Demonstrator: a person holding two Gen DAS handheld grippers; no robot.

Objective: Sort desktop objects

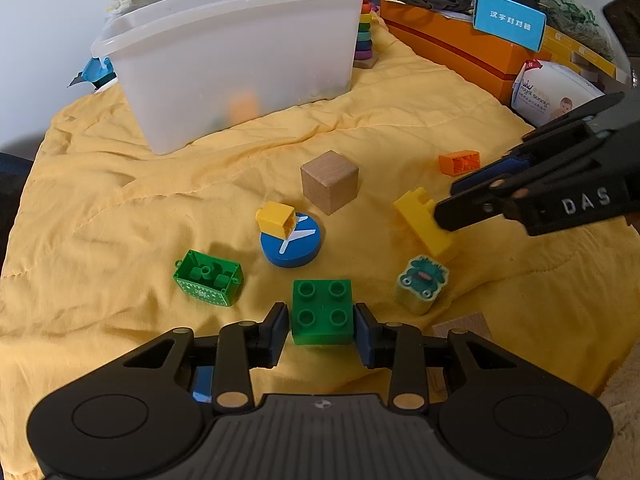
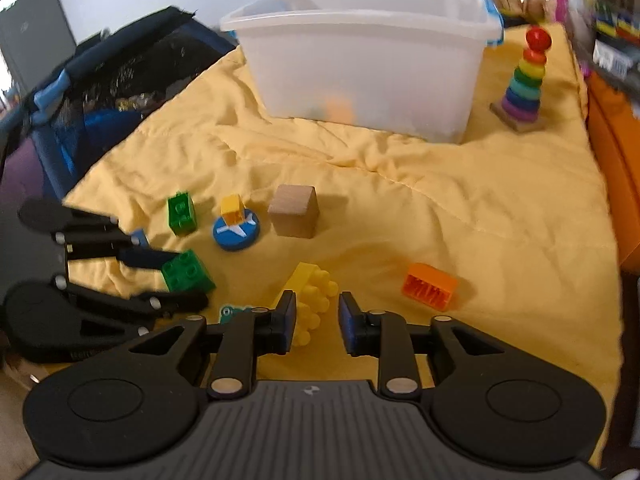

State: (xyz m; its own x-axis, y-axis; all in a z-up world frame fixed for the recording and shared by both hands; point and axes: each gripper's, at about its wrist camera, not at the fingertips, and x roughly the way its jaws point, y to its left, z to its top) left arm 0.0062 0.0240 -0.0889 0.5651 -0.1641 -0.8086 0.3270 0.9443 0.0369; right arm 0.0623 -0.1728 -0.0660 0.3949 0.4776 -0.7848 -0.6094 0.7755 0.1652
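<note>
On the left of the yellow quilt (image 1: 120,208) lies a small green hollow block (image 1: 208,278), open side up. Next to it, nearer the camera, the left hand-held gripper (image 1: 321,320) sits around the green four-stud brick (image 1: 322,312) — its blue pads (image 1: 281,320) stand at both flanks of the brick, one touching or all but touching, so I cannot tell whether they press on it. The brick rests on the quilt.

Behind it is a blue round disc with a white aeroplane (image 1: 291,242), and a small yellow cube-shaped block (image 1: 276,219) leans on its upper edge. Further back stands a plain wooden cube (image 1: 329,181). At the rear is a translucent white bin (image 1: 236,60) with something orange showing dimly through its wall.

To the right, a wooden piece with a green frog picture (image 1: 422,280) lies just beside the yellow stepped brick (image 1: 424,220). The right hand-held gripper (image 2: 318,316) is at this brick. In its own view the jaws stand apart, the left pad against the brick's studded side and the right pad clear of it. An orange brick (image 1: 460,162) lies on its side beyond, well apart from the rest. A rainbow ring stacker (image 2: 524,80) stands right of the bin, and orange boxes (image 1: 460,44) border the quilt's far right edge.
</note>
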